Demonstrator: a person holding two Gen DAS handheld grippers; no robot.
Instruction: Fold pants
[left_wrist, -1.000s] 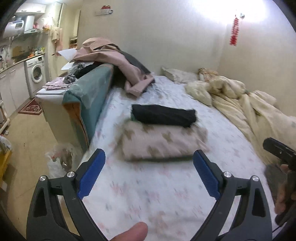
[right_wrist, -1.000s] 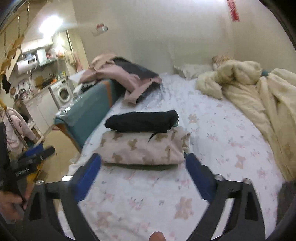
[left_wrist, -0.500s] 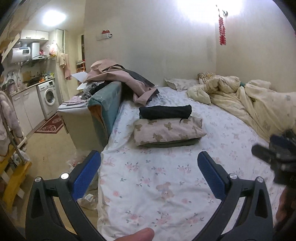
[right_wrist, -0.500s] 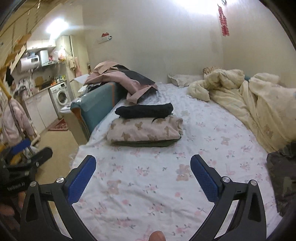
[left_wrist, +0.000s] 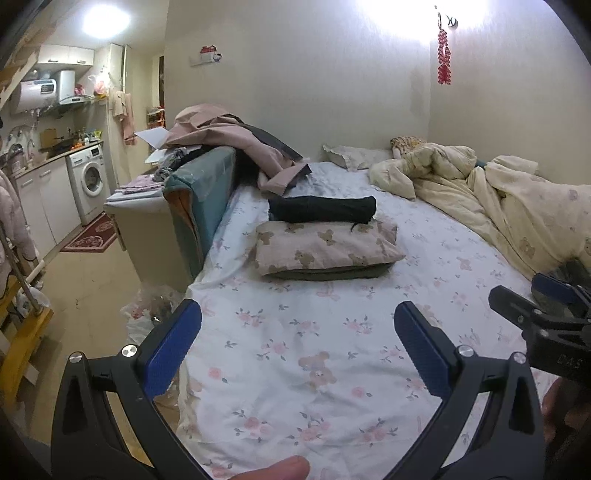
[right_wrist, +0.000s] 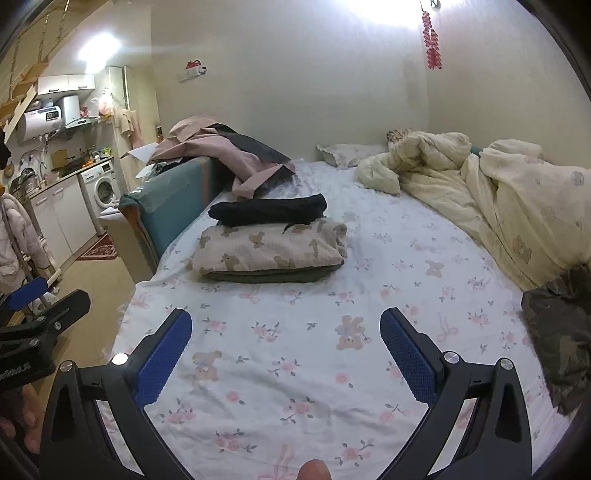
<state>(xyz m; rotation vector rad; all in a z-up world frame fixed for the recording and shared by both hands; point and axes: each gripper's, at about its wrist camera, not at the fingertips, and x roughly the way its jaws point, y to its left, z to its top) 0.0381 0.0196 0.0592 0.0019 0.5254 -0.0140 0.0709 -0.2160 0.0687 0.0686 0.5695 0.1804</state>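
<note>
With both tools hanging over the bare sheet, I read this as a gap between garments: nothing gripped, next piece not picked up yet.

Nearest: left hand-held gripper (left_wrist: 297, 349), pads spread wide, empty. Right hand-held gripper (right_wrist: 286, 354), same, spread and empty. Both hover above the bed (right_wrist: 295, 369), not touching cloth.

Off to my right, at the bed's edge, one dark camouflage-looking garment (right_wrist: 557, 332) lies crumpled. Probably the next pants to fold, but it's cut off by the frame, so I can't confirm.

Mid-bed: one stack of folded items. I count three layers: olive piece at the bottom, bear-print pants (right_wrist: 269, 249) over it, black folded pants (right_wrist: 269, 210) on top.

Far: one cream duvet (right_wrist: 498, 192) bunched on the right, one pillow (right_wrist: 347, 153) at the wall, pink clothing heap (right_wrist: 221, 151) on the left.

Next move, my call: swing right, pinch the camo piece at the waistband with both tools, drag it onto the open sheet and spread it flat.
</note>
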